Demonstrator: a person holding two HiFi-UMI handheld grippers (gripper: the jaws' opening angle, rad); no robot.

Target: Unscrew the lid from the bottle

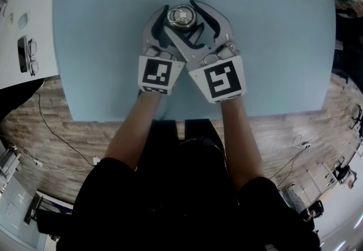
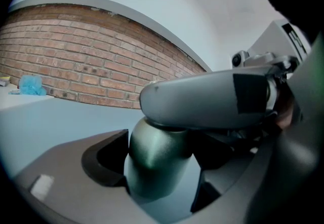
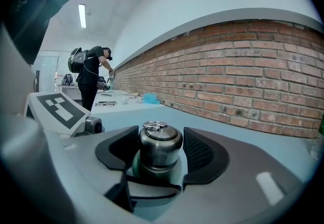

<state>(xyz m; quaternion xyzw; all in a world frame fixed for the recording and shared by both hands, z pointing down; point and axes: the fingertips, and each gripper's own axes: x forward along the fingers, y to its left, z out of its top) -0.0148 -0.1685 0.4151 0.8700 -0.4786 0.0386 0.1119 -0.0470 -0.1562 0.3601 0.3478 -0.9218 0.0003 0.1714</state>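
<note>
Bottle [image 2: 152,157] stands on the table [image 1: 102,45], central, toward the far edge. Left gripper [image 2: 161,177] flanks its body from the near left. Right gripper [image 3: 161,154] crosses above it, jaws either side of the lid [image 3: 160,142]. Spectacles [image 1: 29,54] lie on a side table [image 1: 34,17] to the left. Brick wall [image 3: 243,71] stands behind.

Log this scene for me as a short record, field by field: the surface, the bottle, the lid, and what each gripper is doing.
surface: light blue table
bottle: dark metal, upright on the table
lid: steel, with a ring on top, still on the bottle
left gripper: jaws either side of the bottle's body, table showing between the body and one pad
right gripper: jaws either side of the lid, pads very close to it; contact unclear
task stage: lid not yet off
</note>
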